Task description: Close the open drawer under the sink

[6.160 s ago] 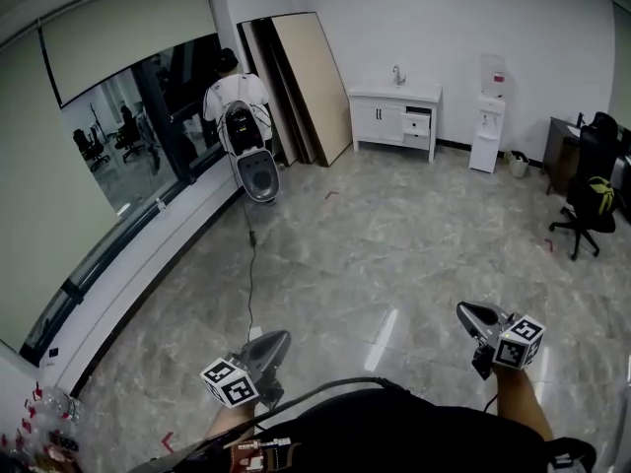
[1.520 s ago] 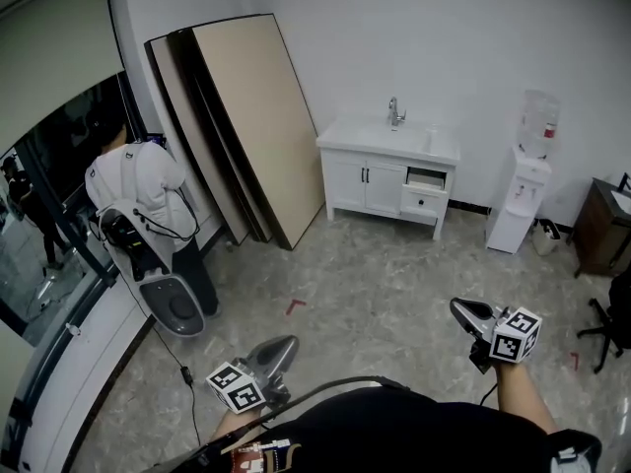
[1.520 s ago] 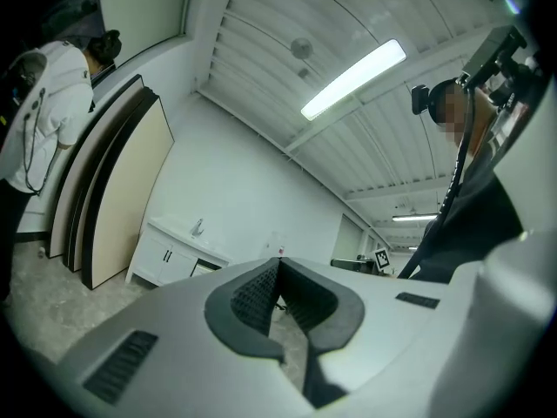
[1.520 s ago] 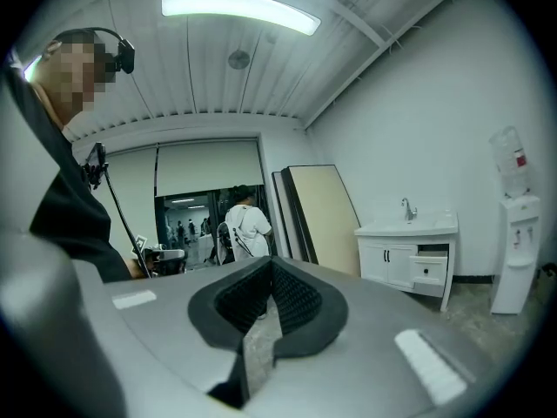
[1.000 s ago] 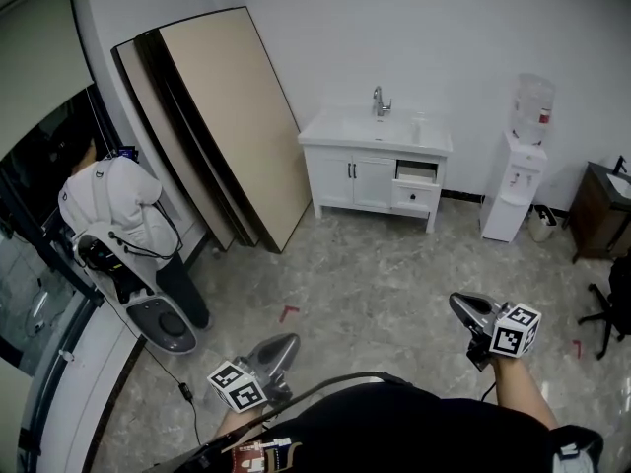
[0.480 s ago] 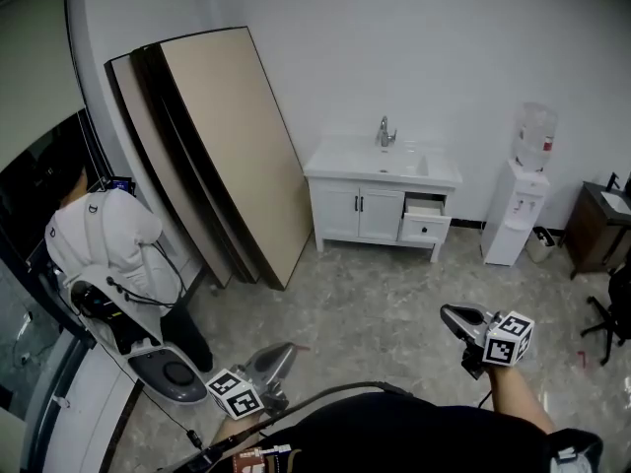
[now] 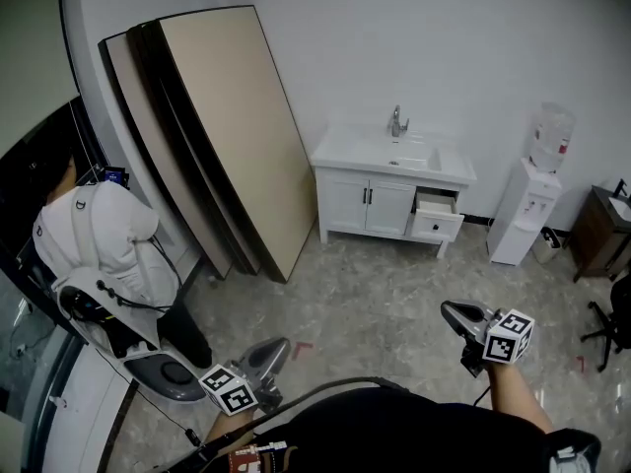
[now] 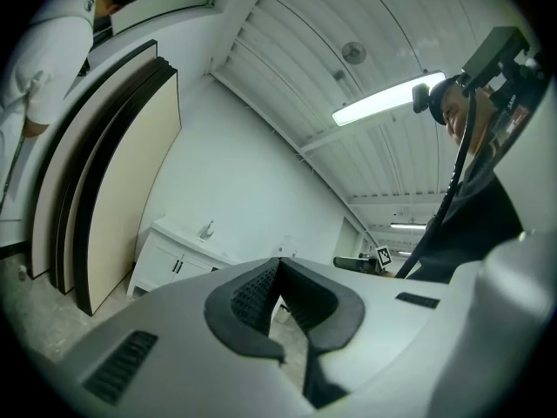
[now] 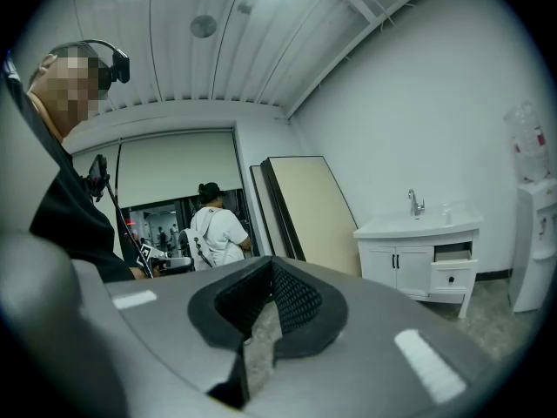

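Boards (image 7: 227, 136) lean on the wall (image 7: 444, 57); sink cabinet (image 7: 370, 200) stands just right of them. Drawer (image 7: 435, 223) at its upper right juts out open, well apart from both grippers across the floor (image 7: 375, 294). Left gripper (image 7: 274, 348) and right gripper (image 7: 452, 313) sit low near the body, fingers closed together on each, nothing between them.

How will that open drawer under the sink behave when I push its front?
The drawer looks rigid and only partly out, so it probably slides in with a short, light push. The cabinet backs against the wall, so it likely won't shift.
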### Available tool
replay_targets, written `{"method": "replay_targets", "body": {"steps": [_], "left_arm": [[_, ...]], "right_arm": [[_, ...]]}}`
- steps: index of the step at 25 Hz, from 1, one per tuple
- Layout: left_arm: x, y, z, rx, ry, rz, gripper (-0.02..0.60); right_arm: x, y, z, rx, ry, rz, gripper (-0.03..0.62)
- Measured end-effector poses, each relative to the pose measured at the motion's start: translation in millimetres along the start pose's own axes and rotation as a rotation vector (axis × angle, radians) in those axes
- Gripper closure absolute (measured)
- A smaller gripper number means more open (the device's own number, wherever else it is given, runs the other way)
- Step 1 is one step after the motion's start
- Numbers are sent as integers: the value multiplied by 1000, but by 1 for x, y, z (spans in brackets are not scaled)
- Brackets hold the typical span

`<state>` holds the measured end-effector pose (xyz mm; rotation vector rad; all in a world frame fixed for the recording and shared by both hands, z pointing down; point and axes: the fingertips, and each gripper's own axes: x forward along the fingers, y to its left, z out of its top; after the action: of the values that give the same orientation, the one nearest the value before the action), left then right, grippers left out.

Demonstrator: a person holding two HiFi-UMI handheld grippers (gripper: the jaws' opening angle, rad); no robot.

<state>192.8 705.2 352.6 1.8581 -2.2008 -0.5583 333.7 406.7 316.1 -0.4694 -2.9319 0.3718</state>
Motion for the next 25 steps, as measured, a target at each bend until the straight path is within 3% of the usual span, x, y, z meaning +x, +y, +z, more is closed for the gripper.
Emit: {"method": "replay_targets", "body": {"steps": [8,14,18,25], "left_arm": [[70,41,6,7,-7,67,581],[150,49,20,50,-61,108,581],[192,64,26,21,-112,159,581],[272,75,9,8,-58,143,581]], "right_arm": [[57,-83,9,11,24,93,592],[78,-172,67,-42,7,150,592],[88,-223,89,-54,4,187,592],[100,-306,83,27,9,184,592]]}}
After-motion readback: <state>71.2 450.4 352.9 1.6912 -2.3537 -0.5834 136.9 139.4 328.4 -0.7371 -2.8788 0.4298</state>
